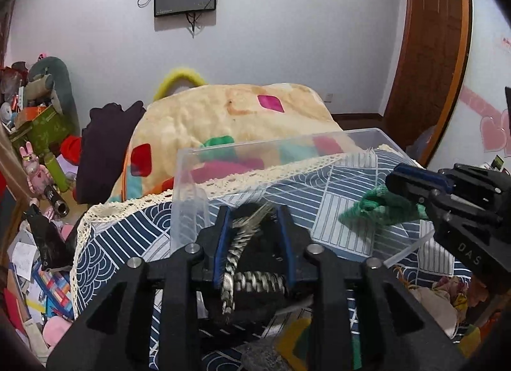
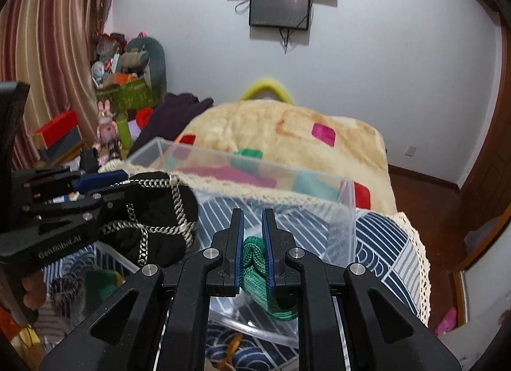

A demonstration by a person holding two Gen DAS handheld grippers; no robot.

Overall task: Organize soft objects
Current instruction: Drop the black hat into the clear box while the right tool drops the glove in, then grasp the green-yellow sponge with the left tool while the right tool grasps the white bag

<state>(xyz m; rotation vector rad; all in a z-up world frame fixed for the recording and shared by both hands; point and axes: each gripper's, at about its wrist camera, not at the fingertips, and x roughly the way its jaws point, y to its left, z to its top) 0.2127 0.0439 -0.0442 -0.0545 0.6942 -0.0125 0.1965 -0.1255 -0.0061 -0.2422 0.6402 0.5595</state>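
- While we hold both tools over the clear plastic bin [image 1: 191, 179], our left gripper [image 1: 254, 227] is pinching a black pouch with a silver chain [image 2: 159, 214], lifted at the bin's left end.
- Our right gripper [image 2: 252, 230] is pressed onto a green knitted piece [image 2: 255, 262], held above the bin's interior.
- White lettering on the left tool's body reads "GenRobot.AI"; the right tool's shows "DAS".
- Beneath the bin lies a blue patterned cloth with lace trim [image 1: 335, 192].
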